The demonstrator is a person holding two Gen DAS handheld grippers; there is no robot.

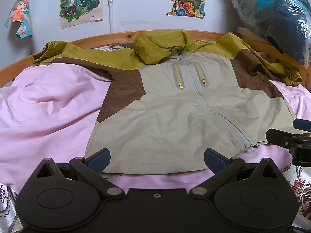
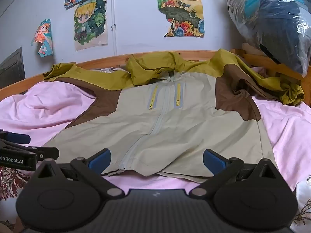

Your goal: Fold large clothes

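Jacket [image 1: 171, 114]: spread front-up on the pink sheet [image 1: 48, 106], zipped, hood toward the wooden bed rail [image 1: 120, 36], both sleeves flung outward.
Left gripper [image 1: 157, 160]: jaws spread wide, blue pads straddling the jacket hem, clutching nothing.
Right gripper [image 2: 157, 160]: likewise spread, poised at the hem beside the zipper's lower end, empty.
Left view only: right gripper's black tip [image 1: 287, 139] poking in just beside the jacket's hem corner.
Right view only: left gripper's side [image 2: 21, 155] with printed lettering, just off the jacket hem; dark door panel [image 2: 11, 71] on the wall beyond the jacket's sleeve.
Surroundings: cartoon posters [image 1: 81, 2] on the wall above the jacket; plastic-wrapped bundle [image 1: 272, 13] of dark and blue fabric beyond one olive cuff [image 1: 291, 75].
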